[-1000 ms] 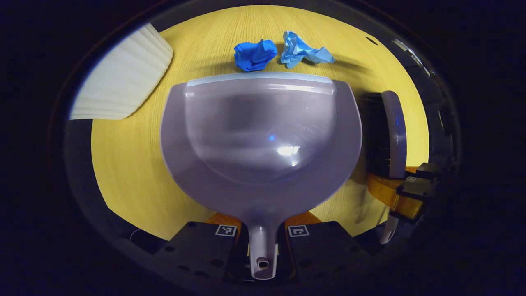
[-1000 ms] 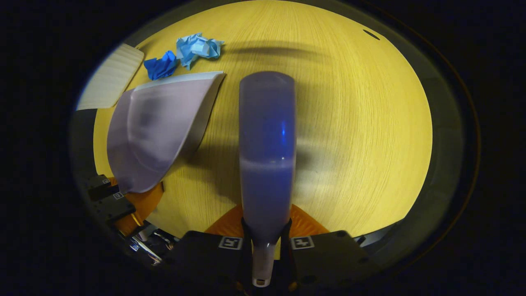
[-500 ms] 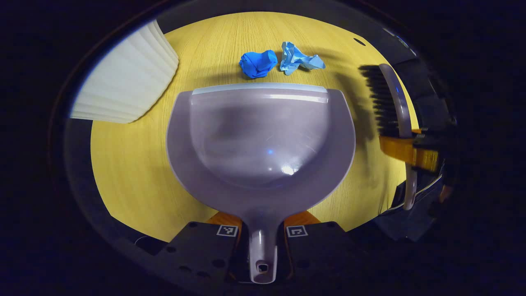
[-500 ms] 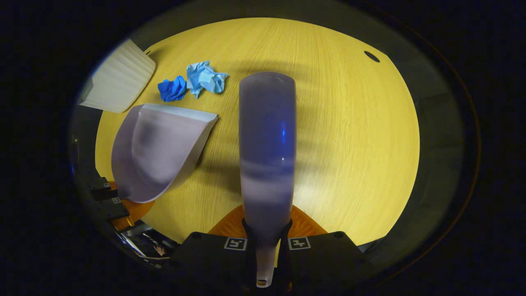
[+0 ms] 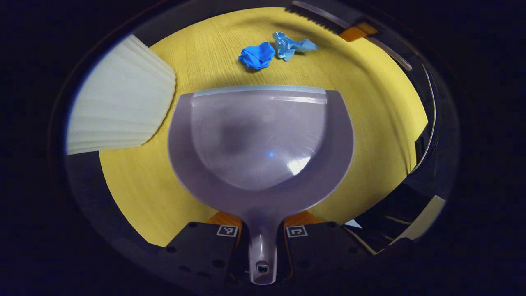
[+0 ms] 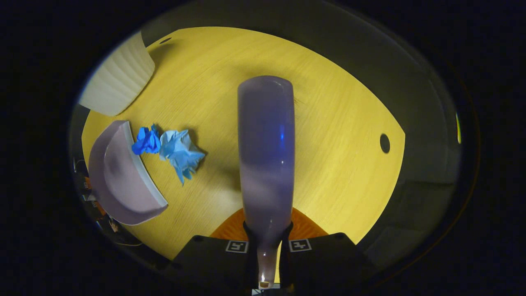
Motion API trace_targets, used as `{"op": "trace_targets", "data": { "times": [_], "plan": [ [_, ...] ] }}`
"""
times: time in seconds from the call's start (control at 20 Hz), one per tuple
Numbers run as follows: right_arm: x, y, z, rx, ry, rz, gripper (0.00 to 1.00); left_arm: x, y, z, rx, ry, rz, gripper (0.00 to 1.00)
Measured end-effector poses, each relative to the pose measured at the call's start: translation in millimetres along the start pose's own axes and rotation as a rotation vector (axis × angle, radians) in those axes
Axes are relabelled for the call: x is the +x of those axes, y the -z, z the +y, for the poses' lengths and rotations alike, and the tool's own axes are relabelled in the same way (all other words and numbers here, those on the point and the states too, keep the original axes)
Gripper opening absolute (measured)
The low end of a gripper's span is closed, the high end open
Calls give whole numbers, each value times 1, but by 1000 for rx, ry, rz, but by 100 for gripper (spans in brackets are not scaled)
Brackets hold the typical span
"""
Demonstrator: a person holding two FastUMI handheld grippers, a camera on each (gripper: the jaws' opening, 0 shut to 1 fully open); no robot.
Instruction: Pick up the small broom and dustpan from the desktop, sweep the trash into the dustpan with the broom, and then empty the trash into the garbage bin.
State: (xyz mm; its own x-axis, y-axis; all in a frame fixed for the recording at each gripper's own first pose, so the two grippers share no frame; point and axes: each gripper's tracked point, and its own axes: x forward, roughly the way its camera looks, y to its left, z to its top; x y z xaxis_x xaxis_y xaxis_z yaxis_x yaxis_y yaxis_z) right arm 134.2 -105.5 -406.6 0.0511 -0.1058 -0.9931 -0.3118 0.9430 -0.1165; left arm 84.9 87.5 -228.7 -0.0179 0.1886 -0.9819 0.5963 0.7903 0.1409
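Since half a second ago the broom [image 6: 266, 156] has swung from the dustpan's right side round to the far side of the trash; in the left gripper view it now shows at the top edge [image 5: 316, 16], bristles toward the paper. The yellow wooden desktop [image 5: 135, 181] carries everything. The ribbed white garbage bin [image 5: 119, 111] stands at its left, just beside the dustpan. The pale lilac dustpan [image 5: 263, 139] lies flat with its light front lip facing the trash, a short gap between them. The left gripper [image 5: 262, 232] is closed on the dustpan's handle, both fingers pressing its narrow stem. The right gripper [image 6: 266, 246] is clamped on the broom's handle in the same way, the broom's back stretching forward above the desktop. Two crumpled paper balls, the dark blue ball [image 5: 256, 56] and the light blue ball [image 5: 289, 45], touch each other between dustpan lip and broom.
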Motion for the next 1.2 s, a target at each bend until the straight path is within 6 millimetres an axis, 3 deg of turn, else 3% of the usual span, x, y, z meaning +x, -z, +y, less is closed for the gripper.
{"op": "trace_targets", "data": {
  "times": [0.1,0.15,0.2,0.4,0.55,0.7,0.85,0.9,1.0,1.2],
  "plan": [
    [6,-24,9,-42,-39,6,21,1,-1,0,7,14,3,24],
    [11,-34,18,-55,-59,8,21,2,-1,1,16,17,1,28],
    [19,-37,26,-88,-67,25,21,3,-1,3,28,13,1,26],
    [34,-16,64,-339,-99,130,21,12,-1,9,61,-2,1,26],
    [28,-8,93,-512,-146,154,21,18,-2,13,79,-5,-12,27],
    [17,1,135,-538,-274,177,21,22,-1,16,99,-9,-34,27],
    [-2,13,158,-555,-396,231,21,21,2,19,149,-16,-59,27],
    [1,13,150,-539,-456,249,21,22,0,19,160,-21,-83,26],
    [-17,19,160,-496,-599,283,21,27,2,19,178,-29,-121,26],
    [-24,5,165,-385,-695,193,21,27,0,19,164,-33,-183,26]
  ]
}}
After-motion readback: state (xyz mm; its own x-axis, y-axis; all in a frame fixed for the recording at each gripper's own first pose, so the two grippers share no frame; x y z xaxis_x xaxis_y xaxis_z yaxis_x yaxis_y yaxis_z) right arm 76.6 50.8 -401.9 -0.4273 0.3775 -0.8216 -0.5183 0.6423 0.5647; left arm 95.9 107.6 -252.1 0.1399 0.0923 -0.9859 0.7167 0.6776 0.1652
